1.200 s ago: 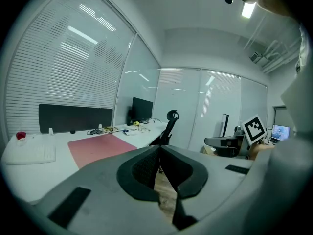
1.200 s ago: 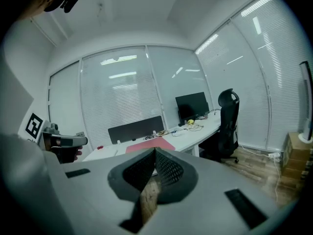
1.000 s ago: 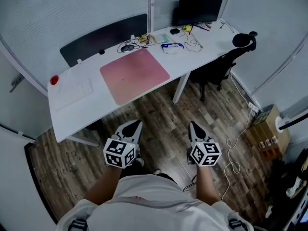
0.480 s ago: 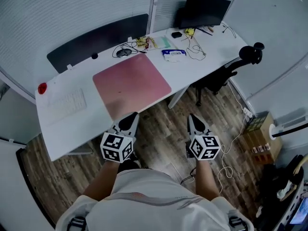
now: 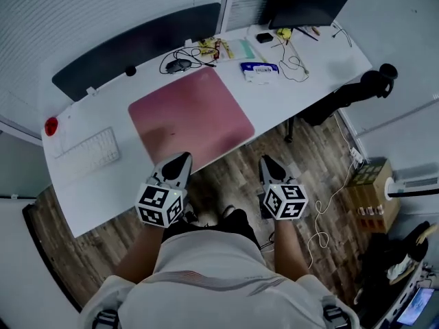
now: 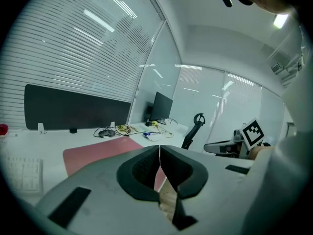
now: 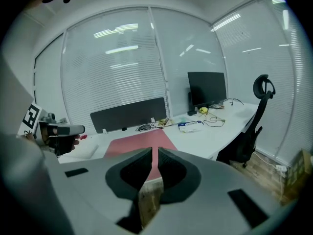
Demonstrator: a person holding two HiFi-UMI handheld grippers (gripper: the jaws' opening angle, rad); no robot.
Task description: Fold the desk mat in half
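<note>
The pink desk mat [image 5: 188, 115] lies flat and unfolded on the white desk [image 5: 309, 81], its near edge close to the desk's front edge. My left gripper [image 5: 180, 160] hovers at that front edge just short of the mat's near left corner, jaws shut and empty. The left gripper view shows its pads touching at the left gripper [image 6: 160, 148], with the mat [image 6: 93, 153] beyond. My right gripper [image 5: 266, 162] is over the floor, just off the desk's front edge. Its jaws are opening; the right gripper [image 7: 155, 151] shows a narrow gap with nothing in it, pointing at the mat [image 7: 139, 142].
A white keyboard [image 5: 86, 153] and a red object [image 5: 51, 125] lie left of the mat. Behind it are a mouse with cables [image 5: 180, 65], a blue-and-white item [image 5: 259, 70] and a monitor [image 5: 312, 2]. A black chair [image 5: 350, 94] stands at the desk's right end.
The person has stepped toward the desk. Both grippers have come forward from mid-floor to the desk's front edge, the left one reaching the mat's near corner.
</note>
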